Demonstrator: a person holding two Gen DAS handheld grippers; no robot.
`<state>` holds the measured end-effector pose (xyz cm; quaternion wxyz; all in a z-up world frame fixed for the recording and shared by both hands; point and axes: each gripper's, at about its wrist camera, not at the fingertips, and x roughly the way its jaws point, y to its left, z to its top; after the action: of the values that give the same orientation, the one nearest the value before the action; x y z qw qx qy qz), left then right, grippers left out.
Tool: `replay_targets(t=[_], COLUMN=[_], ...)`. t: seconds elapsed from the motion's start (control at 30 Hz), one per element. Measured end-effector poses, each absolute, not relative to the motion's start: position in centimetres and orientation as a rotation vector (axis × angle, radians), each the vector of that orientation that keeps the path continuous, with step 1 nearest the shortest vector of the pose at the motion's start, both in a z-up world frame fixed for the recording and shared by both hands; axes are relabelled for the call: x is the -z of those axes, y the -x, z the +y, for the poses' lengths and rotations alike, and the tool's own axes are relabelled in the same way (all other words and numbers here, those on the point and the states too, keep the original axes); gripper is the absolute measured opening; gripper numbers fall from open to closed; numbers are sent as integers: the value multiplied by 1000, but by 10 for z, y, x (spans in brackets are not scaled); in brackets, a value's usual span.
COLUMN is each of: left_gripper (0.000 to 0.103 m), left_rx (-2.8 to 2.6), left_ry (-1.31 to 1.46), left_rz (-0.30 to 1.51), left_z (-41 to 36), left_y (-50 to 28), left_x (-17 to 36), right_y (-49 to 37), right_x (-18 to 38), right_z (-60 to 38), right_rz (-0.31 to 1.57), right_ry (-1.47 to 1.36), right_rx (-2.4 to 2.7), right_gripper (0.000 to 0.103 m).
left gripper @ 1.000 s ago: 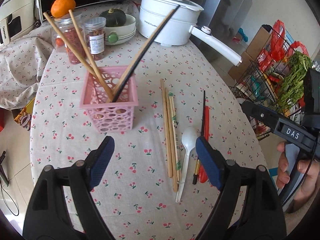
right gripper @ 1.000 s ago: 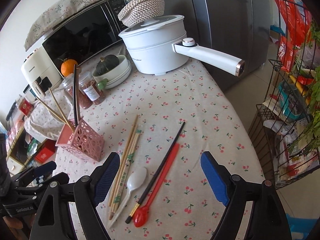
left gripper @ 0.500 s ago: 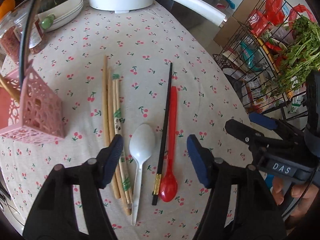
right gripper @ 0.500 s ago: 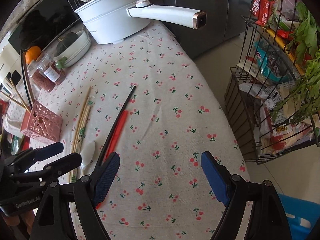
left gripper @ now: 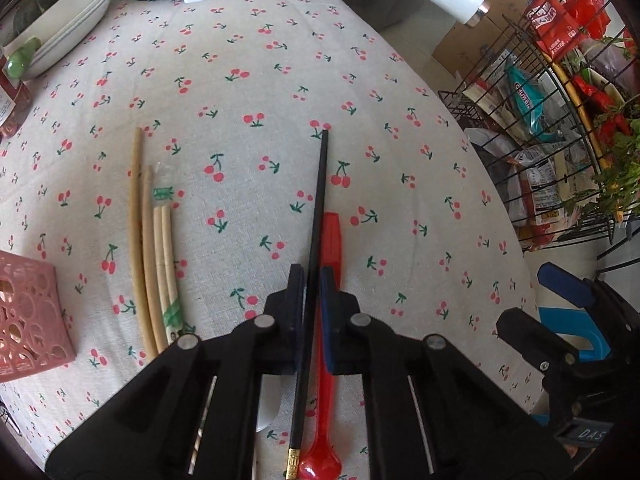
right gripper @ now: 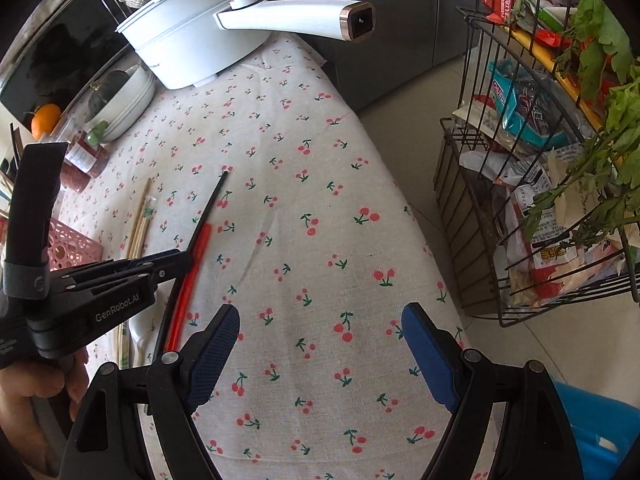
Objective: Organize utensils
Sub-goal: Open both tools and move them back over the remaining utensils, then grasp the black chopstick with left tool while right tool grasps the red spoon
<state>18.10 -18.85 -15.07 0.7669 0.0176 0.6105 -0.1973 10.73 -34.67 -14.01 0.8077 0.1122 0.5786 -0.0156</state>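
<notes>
The left tongs (left gripper: 308,276) have just been closing and now pinch the black chopstick (left gripper: 319,196) partway along its length, pads pressed against it on both sides, while it lies on the cherry-print table (left gripper: 260,80). The right tongs (right gripper: 320,344) hang wide apart over bare cloth, holding nothing.

From the left wrist view, going left to right: a corner of the pink basket (left gripper: 28,316), cut off by the frame edge; the pale wooden chopsticks (left gripper: 150,248) lying side by side; the black chopstick; and touching its right side the red spoon (left gripper: 326,360), its bowl at the bottom edge. A white spoon (left gripper: 267,408) is almost wholly hidden under the tongs' arms. The pot above shows only its base and handle.

The right wrist view gives what that one lacks: the whole white pot (right gripper: 188,44) with its long handle, an orange (right gripper: 46,118), and a hand (right gripper: 36,396) gripping the left tool. There the wooden chopsticks are thin and partly hidden behind the left tongs.
</notes>
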Motion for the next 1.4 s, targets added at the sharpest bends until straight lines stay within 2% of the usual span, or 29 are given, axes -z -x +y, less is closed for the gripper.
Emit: replay_targets(t=[0.6,1.0,1.4], left_gripper=[7,6,6], left_rx=[360,416,429], left_ry=[-27,34,74], left_rz=[1264,1060,882], left_z=[-134,-85,-48], left_y=[-159,-109,-74], left_x=[140,81,30], right_y=[-103,-109,-131], right_x=[138,139,156], right_z=[-332,-303,-231], right_rz=[1261,1275,1318], right_ry=[-198,-169,-189], right_rx=[14,-18,-108], right_gripper=[84,84,84])
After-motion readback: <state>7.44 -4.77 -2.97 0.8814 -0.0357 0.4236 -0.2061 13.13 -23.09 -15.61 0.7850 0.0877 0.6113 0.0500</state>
